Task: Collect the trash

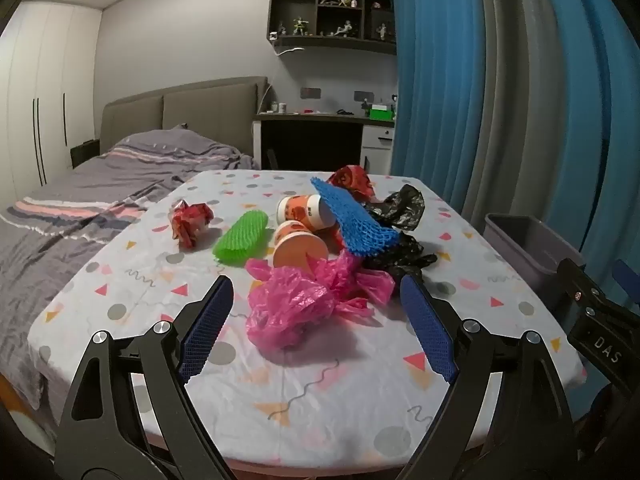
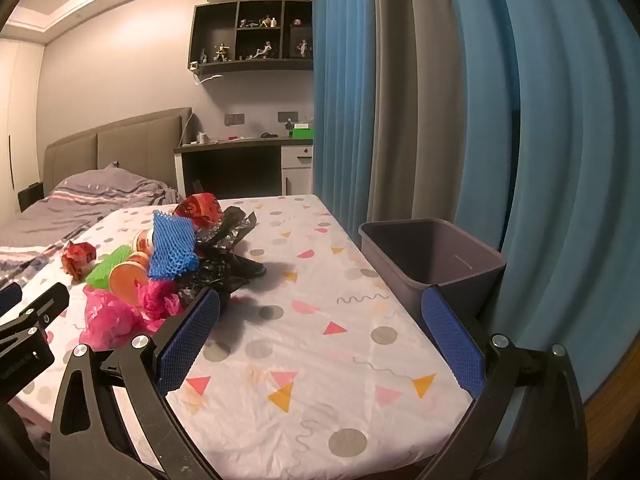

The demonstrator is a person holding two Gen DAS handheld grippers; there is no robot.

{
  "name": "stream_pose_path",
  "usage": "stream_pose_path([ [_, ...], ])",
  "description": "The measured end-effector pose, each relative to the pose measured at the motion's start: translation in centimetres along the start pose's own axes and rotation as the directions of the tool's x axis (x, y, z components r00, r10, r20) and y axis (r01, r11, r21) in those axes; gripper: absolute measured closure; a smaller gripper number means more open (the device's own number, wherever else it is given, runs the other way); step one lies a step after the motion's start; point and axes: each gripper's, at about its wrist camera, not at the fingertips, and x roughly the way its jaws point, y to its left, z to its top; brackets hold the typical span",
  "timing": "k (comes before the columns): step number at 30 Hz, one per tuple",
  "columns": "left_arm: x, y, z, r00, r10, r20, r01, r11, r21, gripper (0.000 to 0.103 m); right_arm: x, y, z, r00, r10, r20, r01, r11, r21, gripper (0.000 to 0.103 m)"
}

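Nearest the left wrist camera, we are holding the left gripper (image 1: pixel 316 308) with its jaws standing wide apart and gripping nothing; its blue-padded fingers (image 1: pixel 206 332) are hovering above the near part of the patterned tablecloth (image 1: pixel 320 392). A crumpled pink plastic bag (image 1: pixel 296 304) is lying just ahead of the fingertips, roughly centred in the gap between them but not touched by either pad.

Beyond the pink bag, the rest of the trash is lying in a loose pile: two orange paper cups (image 1: pixel 300 236) are resting on their sides, a green foam net (image 1: pixel 240 238) is lying just left of them, and a crumpled red wrapper (image 1: pixel 190 222) is sitting farther left, apart from the pile. A blue foam net (image 1: pixel 352 220) is draping over the cups' right side, a black plastic bag (image 1: pixel 400 232) is spreading beside and under it, and a red-orange crumpled bag (image 1: pixel 352 180) is standing behind.

In the right wrist view, we are holding the right gripper (image 2: pixel 320 316) fully spread and empty, above a bare stretch of tablecloth. The trash pile is lying ahead and to its left, near the left fingertip. A grey bin (image 2: pixel 436 256) is standing open at the table's right edge, just behind the right fingertip; whether it is touching the finger we cannot tell.
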Motion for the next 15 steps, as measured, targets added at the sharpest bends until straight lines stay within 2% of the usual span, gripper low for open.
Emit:
stream_pose_path([
  [15,-0.21,-0.52,0.3,1.0,-0.009,0.001,0.009,1.0,0.005,0.019,-0.23,-0.09,0.15,1.0,-0.001,0.009,0.001,1.0,0.002,0.005],
])
